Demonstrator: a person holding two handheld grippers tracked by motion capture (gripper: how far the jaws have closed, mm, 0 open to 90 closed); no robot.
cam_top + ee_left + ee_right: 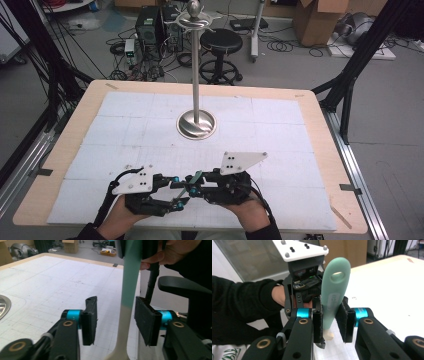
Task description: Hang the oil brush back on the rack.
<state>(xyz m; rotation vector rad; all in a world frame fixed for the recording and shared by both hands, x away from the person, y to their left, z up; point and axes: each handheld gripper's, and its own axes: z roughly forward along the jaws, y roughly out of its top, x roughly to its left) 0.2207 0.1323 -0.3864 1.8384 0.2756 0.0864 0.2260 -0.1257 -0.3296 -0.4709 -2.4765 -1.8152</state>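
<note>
The surface [310, 150], a pale gridded sheet on a wooden top, carried a tall metal stand [196, 75] at its middle, its round base resting flat on the sheet. Both grippers hung near the front edge, facing each other jaw to jaw.

The right gripper [194, 186] was clenched on a mint-green utensil handle [334, 293]. In the right gripper view its two black pads pressed the handle from either side at about mid-length, and the handle stood upright between them, the end with the hanging hole uppermost. Below the pads the cream-coloured lower part of the utensil [328, 335] showed just above the sheet.

The left gripper [175, 192] was released, its jaws standing partly apart. In the left gripper view [115, 317] the utensil ran down between its pads, mint-green above and cream below, widening at the bottom edge. It lay near the right-hand pad [146, 320], with a clear gap to the left-hand pad; neither pad pressed on it. The utensil hung clear of the surface.
</note>
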